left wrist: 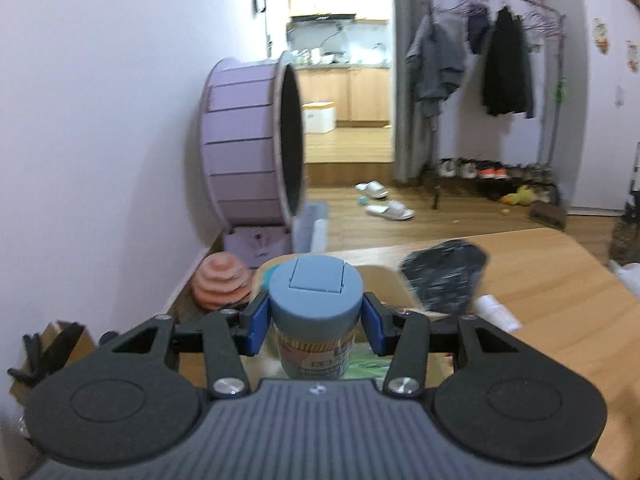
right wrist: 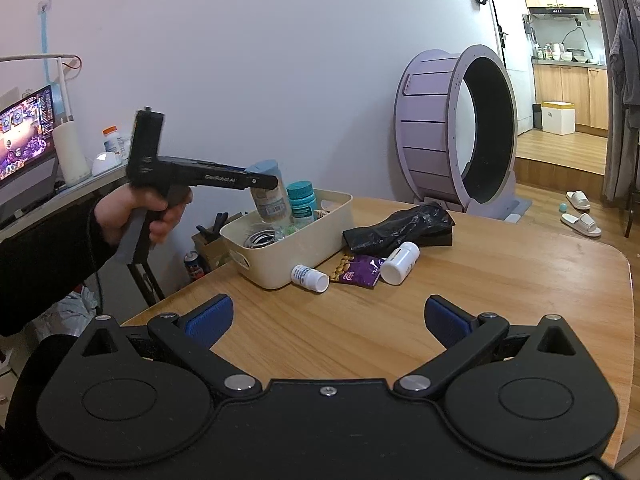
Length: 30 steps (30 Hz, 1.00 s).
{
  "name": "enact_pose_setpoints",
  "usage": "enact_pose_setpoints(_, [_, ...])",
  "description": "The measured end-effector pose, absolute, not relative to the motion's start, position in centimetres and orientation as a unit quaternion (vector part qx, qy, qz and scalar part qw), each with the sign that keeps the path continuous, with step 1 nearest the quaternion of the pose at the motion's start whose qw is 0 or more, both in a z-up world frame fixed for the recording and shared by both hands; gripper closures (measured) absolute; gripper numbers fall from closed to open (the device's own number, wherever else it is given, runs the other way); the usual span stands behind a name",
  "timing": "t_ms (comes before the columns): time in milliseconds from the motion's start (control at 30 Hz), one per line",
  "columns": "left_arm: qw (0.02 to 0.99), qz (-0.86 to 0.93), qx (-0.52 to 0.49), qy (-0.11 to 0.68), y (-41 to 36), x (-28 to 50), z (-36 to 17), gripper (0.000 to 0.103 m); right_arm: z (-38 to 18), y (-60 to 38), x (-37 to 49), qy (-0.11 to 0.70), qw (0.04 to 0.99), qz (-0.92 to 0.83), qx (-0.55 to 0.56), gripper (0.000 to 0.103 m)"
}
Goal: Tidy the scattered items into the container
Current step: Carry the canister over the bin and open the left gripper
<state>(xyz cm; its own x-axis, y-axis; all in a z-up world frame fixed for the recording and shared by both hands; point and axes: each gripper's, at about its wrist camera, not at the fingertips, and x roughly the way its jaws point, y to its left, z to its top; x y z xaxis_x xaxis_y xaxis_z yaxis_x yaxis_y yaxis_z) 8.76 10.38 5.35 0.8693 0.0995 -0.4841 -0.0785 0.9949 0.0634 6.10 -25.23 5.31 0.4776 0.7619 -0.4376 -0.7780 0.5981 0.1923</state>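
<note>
the right tongs [right wrist: 328, 320] hang wide and empty over the near bench [right wrist: 500, 288]. ahead lie two white bottles [right wrist: 400, 263], on their sides, and a purple packet [right wrist: 359, 272], nearer this hand. beyond, the left tongs [right wrist: 256, 178] grip a blue-capped jar [right wrist: 269, 192], tilted above the cream bin [right wrist: 280, 256]. the bin's floor is mostly hidden.

Bare wood lies before the cream bin [right wrist: 264, 268]; two white bottles [right wrist: 310, 277], a purple packet [right wrist: 360, 272] and a black bag [right wrist: 396, 226] crowd its right side.
</note>
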Motion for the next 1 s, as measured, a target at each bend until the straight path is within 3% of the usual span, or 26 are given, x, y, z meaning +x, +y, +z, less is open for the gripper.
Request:
enact_pose_setpoints(333, [0.966,0.062,0.024,0.251,12.2,10.5,4.2,0.055,5.1,-24.7,6.2,0.254,0.856,0.449,-0.023,0.0])
enact_pose_setpoints(433, [0.954,0.057,0.036,0.292,11.9,11.1,3.3,0.055,5.1,-24.7,6.1,0.255,0.856,0.45,-0.025,0.0])
enact_pose_setpoints(667, [0.961,0.059,0.055,0.266,10.8,9.2,4.9,0.048,5.1,-24.7,6.1,0.258,0.855,0.449,-0.025,0.0])
enact_pose_setpoints(1000, [0.97,-0.046,0.052,0.233,3.0,6.7,6.0,0.046,5.3,-25.7,6.4,0.251,0.864,0.436,-0.014,0.0])
